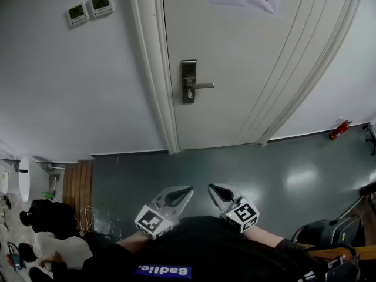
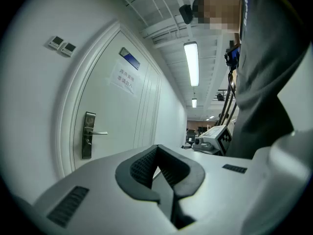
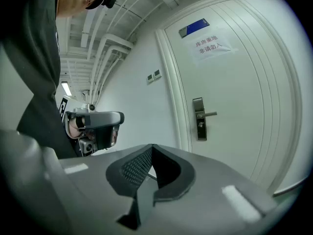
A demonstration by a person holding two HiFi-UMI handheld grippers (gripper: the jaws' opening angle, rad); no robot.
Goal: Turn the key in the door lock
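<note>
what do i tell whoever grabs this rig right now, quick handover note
Left claw: shut, empty, held low by the body.
Right claw: shut, empty, beside it.
Lock plate with lever handle is on the closed door, far ahead of both claws.
Key: too small to tell whether it sits in the lock.
Done: nothing yet.
To do: approach the door, grip the key, turn it.
</note>
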